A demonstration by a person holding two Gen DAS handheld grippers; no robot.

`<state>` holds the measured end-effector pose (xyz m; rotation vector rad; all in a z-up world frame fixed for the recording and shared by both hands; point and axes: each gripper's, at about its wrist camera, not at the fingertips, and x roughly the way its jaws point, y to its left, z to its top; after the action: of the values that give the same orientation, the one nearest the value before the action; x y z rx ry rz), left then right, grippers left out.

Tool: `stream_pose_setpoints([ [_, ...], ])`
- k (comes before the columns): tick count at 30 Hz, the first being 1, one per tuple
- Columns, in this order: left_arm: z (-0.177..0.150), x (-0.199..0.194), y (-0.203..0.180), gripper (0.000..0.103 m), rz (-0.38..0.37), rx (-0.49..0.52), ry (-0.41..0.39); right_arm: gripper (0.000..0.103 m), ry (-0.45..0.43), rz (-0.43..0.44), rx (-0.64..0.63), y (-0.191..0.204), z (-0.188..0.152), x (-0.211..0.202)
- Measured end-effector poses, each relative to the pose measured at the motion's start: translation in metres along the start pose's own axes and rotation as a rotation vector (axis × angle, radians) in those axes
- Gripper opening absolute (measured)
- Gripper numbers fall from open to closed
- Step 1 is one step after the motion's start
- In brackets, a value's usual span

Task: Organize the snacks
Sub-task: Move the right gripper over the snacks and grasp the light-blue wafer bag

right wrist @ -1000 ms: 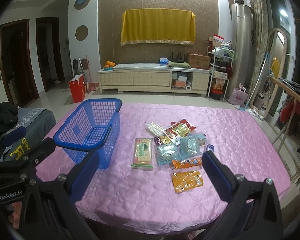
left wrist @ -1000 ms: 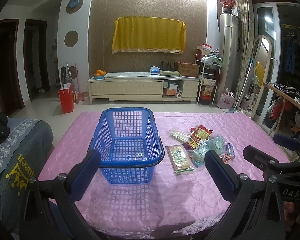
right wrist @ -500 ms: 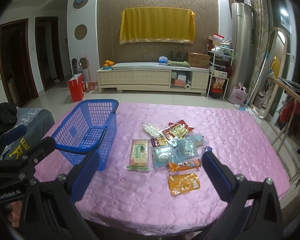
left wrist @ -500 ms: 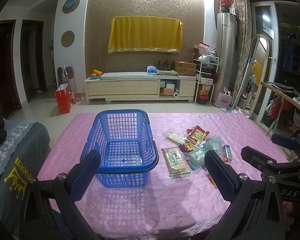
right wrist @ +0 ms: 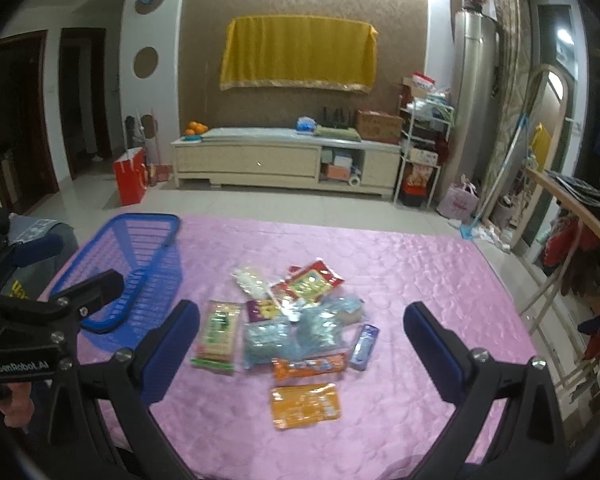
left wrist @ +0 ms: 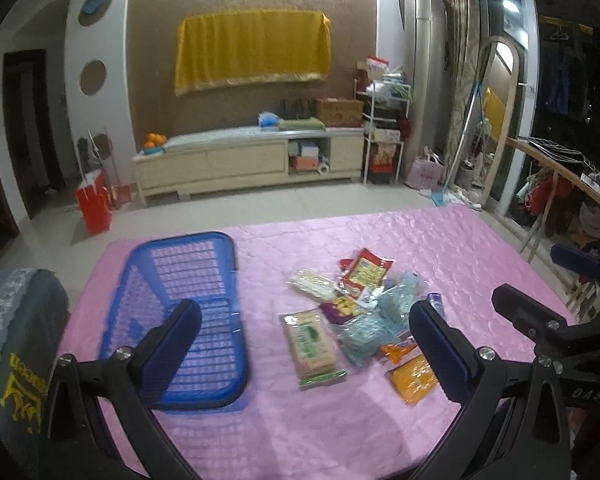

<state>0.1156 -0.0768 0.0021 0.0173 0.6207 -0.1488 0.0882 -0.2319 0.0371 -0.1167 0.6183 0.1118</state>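
An empty blue plastic basket (left wrist: pixel 188 312) (right wrist: pixel 136 264) stands on the left of the pink table (left wrist: pixel 340 420). Several snack packets lie in a loose pile to its right: a green-label packet (left wrist: pixel 312 344) (right wrist: pixel 218 332), light blue packets (right wrist: pixel 292 332), a red packet (left wrist: pixel 366 270) (right wrist: pixel 308 282), an orange packet (left wrist: pixel 414 378) (right wrist: pixel 305 405) and a small blue tube (right wrist: pixel 365 341). My left gripper (left wrist: pixel 306 340) is open and empty, above the near table edge. My right gripper (right wrist: pixel 302 338) is open and empty, held over the near side of the pile.
A chair with grey fabric (left wrist: pixel 20 344) stands at the table's left. A wooden rail with hanging clothes (right wrist: pixel 572 216) runs along the right. A low cabinet (right wrist: pixel 288 160) and a red bag (right wrist: pixel 130 176) stand on the floor beyond the table.
The left gripper has swung to the right, so the basket sits further left in its view. The right gripper has moved slightly forward towards the snack pile. Both stay open.
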Motion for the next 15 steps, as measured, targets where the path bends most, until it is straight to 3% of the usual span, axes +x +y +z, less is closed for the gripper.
stream_pose_setpoints([
  [11,0.001,0.101,-0.044,0.103,-0.005,0.057,0.139,0.103,0.192,0.024,0.078,-0.061,-0.021,0.090],
  [15,-0.006,0.134,-0.052,0.103,-0.031,0.083,0.193,0.095,0.249,0.077,0.055,-0.067,-0.030,0.123],
])
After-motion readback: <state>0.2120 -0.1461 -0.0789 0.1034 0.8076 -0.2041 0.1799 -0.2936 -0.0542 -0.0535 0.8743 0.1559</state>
